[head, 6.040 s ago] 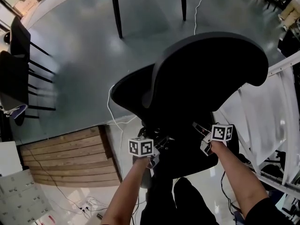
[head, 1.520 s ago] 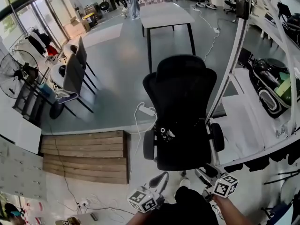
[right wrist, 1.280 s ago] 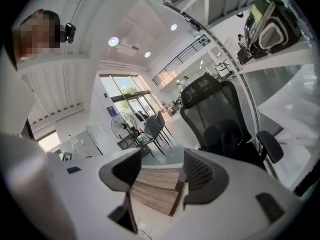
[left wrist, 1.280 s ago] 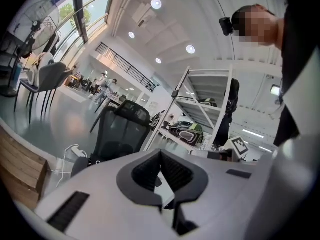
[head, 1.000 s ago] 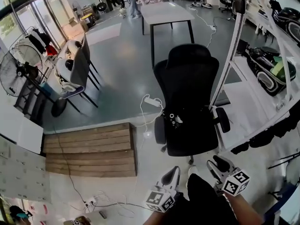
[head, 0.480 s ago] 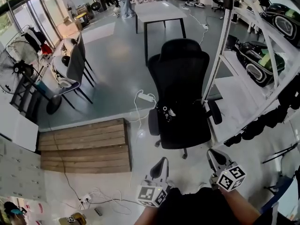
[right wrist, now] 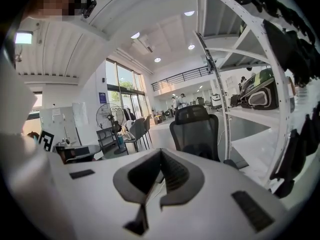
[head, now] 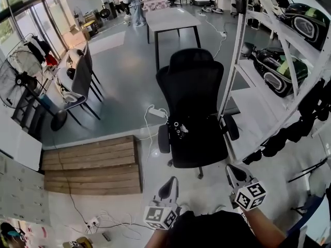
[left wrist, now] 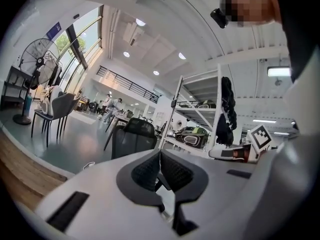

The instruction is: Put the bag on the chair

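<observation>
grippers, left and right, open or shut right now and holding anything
Left gripper: jaws closed, nothing held.
Right gripper: jaws have just been closing, now closed, nothing held.

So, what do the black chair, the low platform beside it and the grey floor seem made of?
Chair: matte black, probably mesh or fabric on a plastic frame; its back looks woven. Platform: wooden planks, by the brown grain and seams. Floor: smooth grey, perhaps coated concrete; it reflects light.
</observation>
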`<state>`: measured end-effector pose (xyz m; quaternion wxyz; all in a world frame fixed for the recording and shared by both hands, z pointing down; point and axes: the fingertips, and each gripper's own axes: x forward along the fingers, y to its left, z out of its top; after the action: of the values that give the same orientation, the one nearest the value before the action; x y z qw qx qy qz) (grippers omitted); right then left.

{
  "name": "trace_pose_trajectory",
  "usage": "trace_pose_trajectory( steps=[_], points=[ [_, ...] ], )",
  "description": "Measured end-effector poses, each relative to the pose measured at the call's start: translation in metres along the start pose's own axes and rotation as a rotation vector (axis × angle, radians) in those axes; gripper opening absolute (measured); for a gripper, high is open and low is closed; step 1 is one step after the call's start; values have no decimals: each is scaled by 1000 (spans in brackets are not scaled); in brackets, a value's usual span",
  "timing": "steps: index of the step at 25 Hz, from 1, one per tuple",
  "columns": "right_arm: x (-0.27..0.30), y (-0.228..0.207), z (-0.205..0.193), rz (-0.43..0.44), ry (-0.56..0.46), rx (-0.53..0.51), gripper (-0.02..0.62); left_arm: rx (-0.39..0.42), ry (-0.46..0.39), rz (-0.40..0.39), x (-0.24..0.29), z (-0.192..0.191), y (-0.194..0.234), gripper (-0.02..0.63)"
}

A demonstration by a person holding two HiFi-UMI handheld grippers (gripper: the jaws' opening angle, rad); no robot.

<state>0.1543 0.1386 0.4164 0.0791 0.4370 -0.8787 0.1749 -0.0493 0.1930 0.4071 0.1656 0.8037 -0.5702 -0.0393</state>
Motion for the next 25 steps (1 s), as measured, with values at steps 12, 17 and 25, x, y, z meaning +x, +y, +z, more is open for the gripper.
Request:
trace_pose_trajectory(
  steps=[12, 17, 25],
  points=[
    [-10, -12, -1, -32, 11, -28, -2, -18, -10, 13, 1, -2, 0, 9],
    [-5, -2, -10, -41, 9, -48, -2, -4, -8, 9, -7, -6, 7, 9],
    [8, 22, -21, -13, 35, -87, -2, -12, -12, 14, -16, -11, 22, 9]
  ],
)
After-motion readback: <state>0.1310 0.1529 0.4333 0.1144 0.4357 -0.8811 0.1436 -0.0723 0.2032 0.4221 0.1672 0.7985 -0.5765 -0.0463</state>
